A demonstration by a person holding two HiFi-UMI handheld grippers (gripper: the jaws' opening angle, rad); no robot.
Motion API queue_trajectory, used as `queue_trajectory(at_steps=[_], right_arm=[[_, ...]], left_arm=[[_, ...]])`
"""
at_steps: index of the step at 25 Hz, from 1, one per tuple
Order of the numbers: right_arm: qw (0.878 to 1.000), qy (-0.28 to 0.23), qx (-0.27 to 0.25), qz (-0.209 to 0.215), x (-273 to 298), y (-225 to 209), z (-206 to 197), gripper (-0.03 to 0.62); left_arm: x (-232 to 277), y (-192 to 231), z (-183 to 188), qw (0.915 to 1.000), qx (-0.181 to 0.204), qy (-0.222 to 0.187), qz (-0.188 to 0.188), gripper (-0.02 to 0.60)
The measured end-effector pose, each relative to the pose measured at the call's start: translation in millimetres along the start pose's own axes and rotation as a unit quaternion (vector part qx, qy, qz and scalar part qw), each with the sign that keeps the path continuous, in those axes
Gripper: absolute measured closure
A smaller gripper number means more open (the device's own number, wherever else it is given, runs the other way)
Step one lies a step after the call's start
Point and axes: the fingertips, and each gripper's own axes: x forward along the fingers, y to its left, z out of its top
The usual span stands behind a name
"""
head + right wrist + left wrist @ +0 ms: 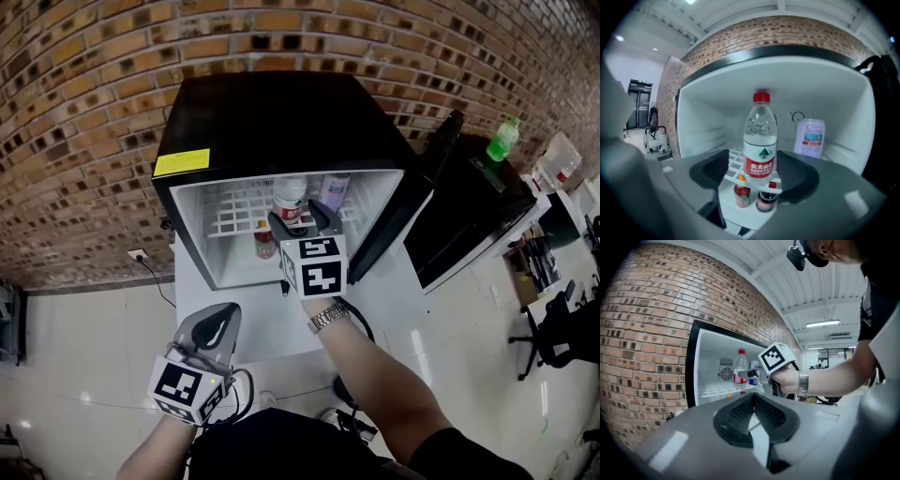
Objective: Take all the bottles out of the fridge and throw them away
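A clear water bottle (760, 140) with a red cap and red label stands upright on the white wire shelf (733, 161) of the open black mini fridge (281, 122). My right gripper (757, 171) reaches into the fridge mouth, open, with the bottle straight ahead between its wide-apart pads, which do not press on it. Two small bottles, an orange-capped one (742, 191) and a dark red-capped one (767, 197), stand on the fridge floor under the shelf. My left gripper (214, 323) hangs low in front of the fridge, shut and empty.
A pale can (809, 137) stands on the shelf to the right of the water bottle. The fridge door (469, 206) is swung open to the right, with a green bottle (502, 140) beyond it. A brick wall stands behind the fridge, and a cable runs to a wall socket (139, 254).
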Motion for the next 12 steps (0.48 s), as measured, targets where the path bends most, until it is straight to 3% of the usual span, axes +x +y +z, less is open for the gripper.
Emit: queue_trajectory(at_steps=[12], right_arm=[[0.999,0.014,0.009,-0.031,45,-14,0,0.284]], left_arm=[[1,36,-7,0.9999,-0.010,0.010,0.007,0.577]])
